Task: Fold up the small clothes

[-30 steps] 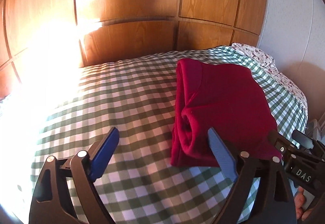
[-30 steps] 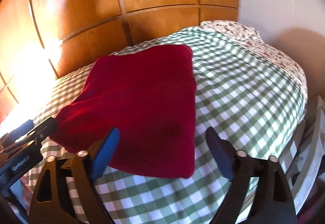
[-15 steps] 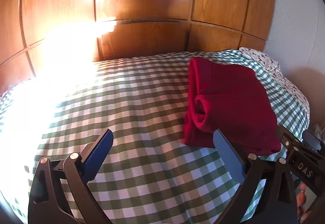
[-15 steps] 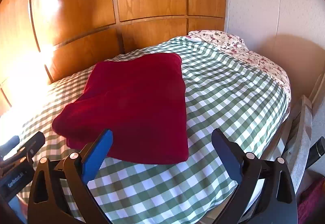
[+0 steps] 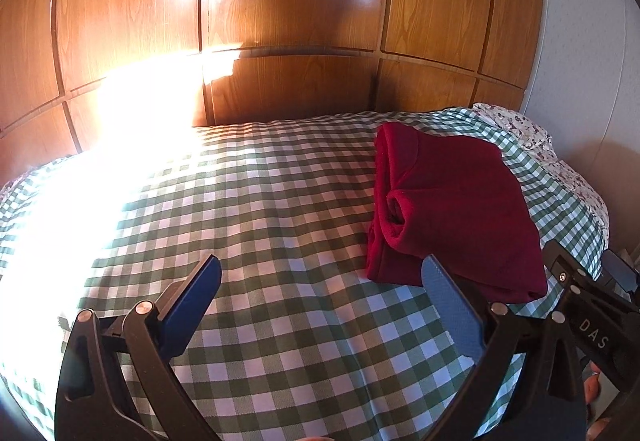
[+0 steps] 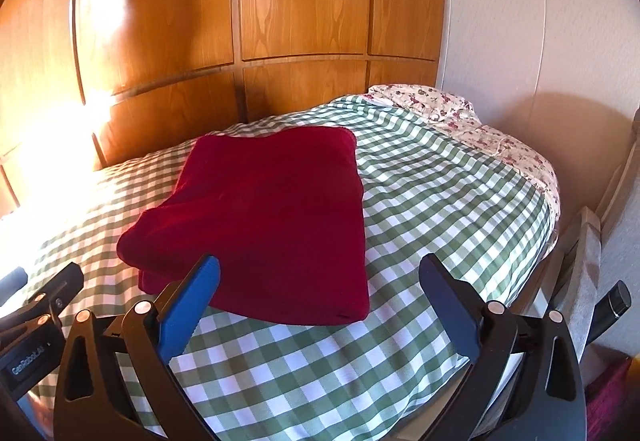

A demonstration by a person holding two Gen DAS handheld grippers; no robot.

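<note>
Your left hand-held gripper (image 5: 320, 305) stood wide, its blue pads (image 5: 192, 305) spread with nothing between them, hanging over bare checked cloth. Its right pad sat in front of the near edge of the folded red garment (image 5: 452, 209), but apart from it. At the right edge of that view, part of your right hand-held gripper's black frame showed just past the garment's near corner.

Your right hand-held gripper (image 6: 320, 301) was equally wide and held nothing. Its left pad overlapped the garment's near edge in the picture; whether it touched the cloth I cannot tell. The other pad hung over the bedspread alone.

The red garment (image 6: 272, 217) lay folded into a thick, roughly square stack on the green-and-white checked bedspread (image 6: 440, 201), toward the right side of the bed. From the left, its layered folds and a rolled opening showed along the side edge.

Beyond it, a floral pillow (image 6: 424, 101) lay at the far corner by the white wall (image 6: 540, 21). Wooden panelling (image 5: 300, 21) ran behind the bed, with strong sunlight washing out the bedspread's left part.
</note>
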